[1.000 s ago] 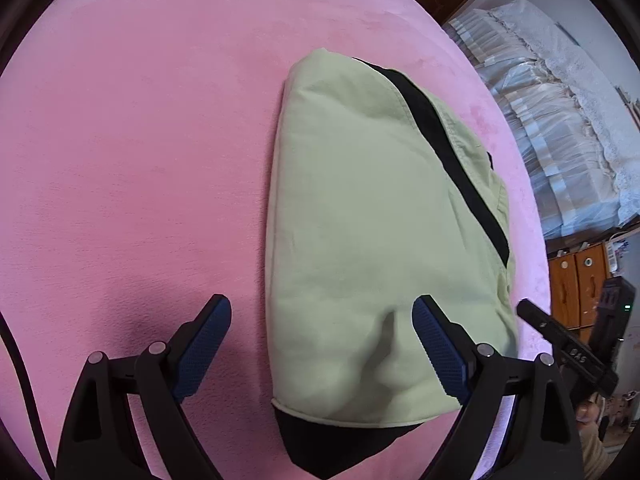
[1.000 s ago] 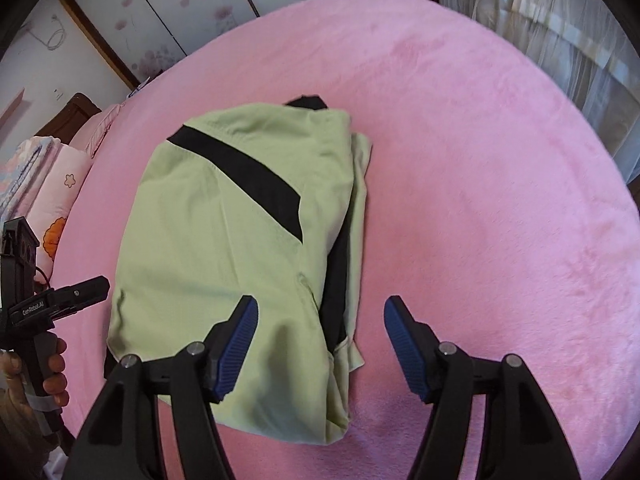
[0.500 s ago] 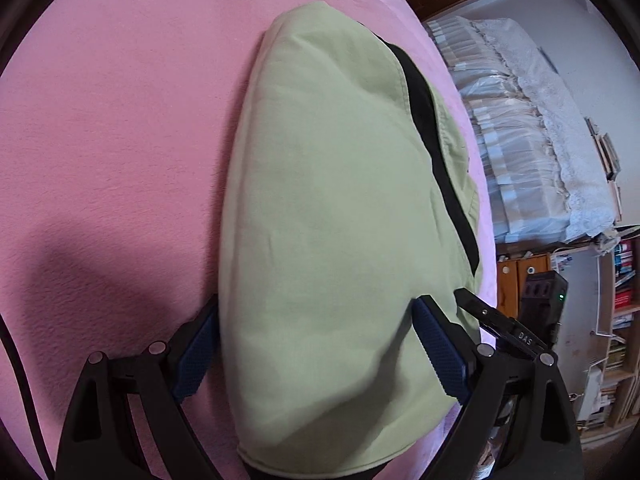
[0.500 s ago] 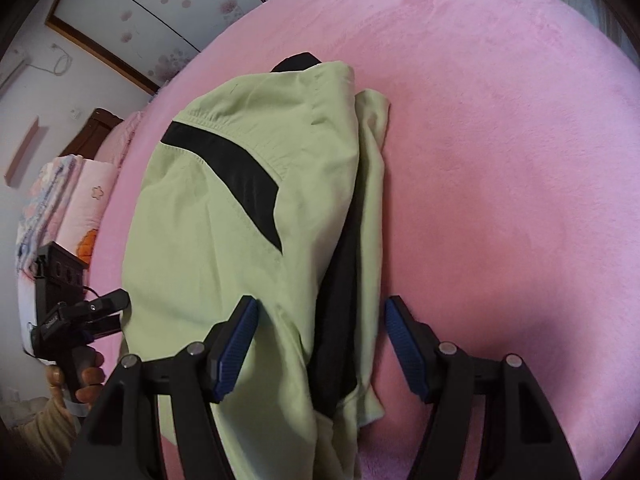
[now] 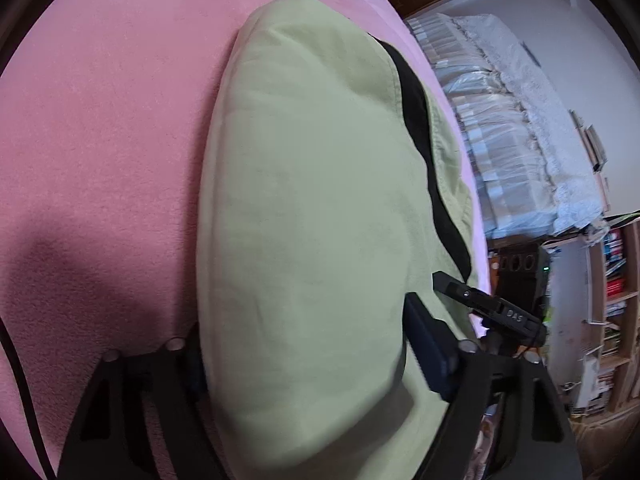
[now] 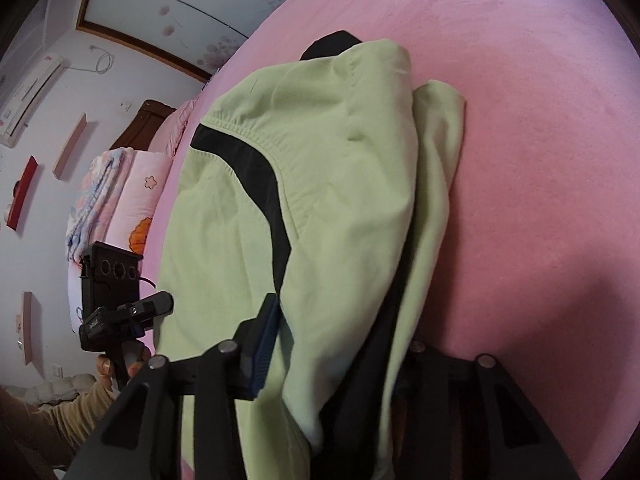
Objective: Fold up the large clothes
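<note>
Left wrist view looks along the left tool [image 5: 304, 364] onto a folded light-green garment [image 5: 312, 208] lying on a pink bed cover [image 5: 100, 128]. Its two fingers straddle the near end of the bundle, one on each side, and the jaws are closing with the cloth between them; the right pad [image 5: 426, 344] is against the fabric, while the other pad is hidden behind the garment's edge, so whether they press yet cannot be told. A black stripe [image 5: 416, 120] runs along the garment's right side. Only this view shows the draped white bed [image 5: 512, 136] and the bookshelves [image 5: 612, 280] beyond the mattress edge, with the other tool's body [image 5: 492, 308] at the garment's far corner.

The right wrist view shows the right tool [image 6: 332, 344] at the opposite near corner, jaws closing with green and black layers bunched between them; the blue left pad [image 6: 266, 344] lies against the cloth, the other finger is covered by fabric. Here alone the garment's layering is visible: a loose green flap [image 6: 440, 128] sticking out beside the main fold and a black part [image 6: 332, 42] at the far end. This view also takes in the person's hand [image 6: 116, 368] holding the left tool's handle, folded pink bedding [image 6: 124, 200], and a wall air conditioner [image 6: 28, 92].
</note>
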Action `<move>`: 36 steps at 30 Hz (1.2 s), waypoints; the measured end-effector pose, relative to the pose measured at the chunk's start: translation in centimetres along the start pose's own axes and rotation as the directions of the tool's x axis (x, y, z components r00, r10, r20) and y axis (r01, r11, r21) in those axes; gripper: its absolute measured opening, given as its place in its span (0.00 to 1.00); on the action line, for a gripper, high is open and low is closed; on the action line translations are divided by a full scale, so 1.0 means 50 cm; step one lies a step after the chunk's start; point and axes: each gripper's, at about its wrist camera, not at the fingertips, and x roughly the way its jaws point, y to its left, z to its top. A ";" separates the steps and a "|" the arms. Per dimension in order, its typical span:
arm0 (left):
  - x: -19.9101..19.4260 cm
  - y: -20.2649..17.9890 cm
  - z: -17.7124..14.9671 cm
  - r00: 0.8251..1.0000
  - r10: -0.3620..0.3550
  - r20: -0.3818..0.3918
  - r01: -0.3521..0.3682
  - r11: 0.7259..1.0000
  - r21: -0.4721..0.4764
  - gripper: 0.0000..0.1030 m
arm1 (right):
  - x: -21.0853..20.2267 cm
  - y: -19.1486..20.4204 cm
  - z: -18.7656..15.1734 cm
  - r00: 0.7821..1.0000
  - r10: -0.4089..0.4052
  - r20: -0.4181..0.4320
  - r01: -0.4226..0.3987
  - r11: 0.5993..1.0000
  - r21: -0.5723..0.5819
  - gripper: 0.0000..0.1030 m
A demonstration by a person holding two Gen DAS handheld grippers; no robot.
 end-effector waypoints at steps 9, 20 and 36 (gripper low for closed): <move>-0.041 -0.126 -0.013 0.968 0.217 0.125 -0.231 0.966 0.114 0.38 | -0.019 0.117 -0.013 0.979 -0.190 0.071 0.194 0.979 -0.055 0.12; -0.214 -0.155 -0.048 0.966 0.228 0.122 -0.247 0.954 0.171 0.35 | -0.058 0.304 -0.076 0.979 -0.183 0.084 0.190 0.978 -0.085 0.10; -0.609 0.033 0.157 0.919 0.250 0.306 -0.312 0.935 0.171 0.35 | 0.105 0.644 0.085 0.984 -0.001 0.179 0.049 0.963 -0.266 0.09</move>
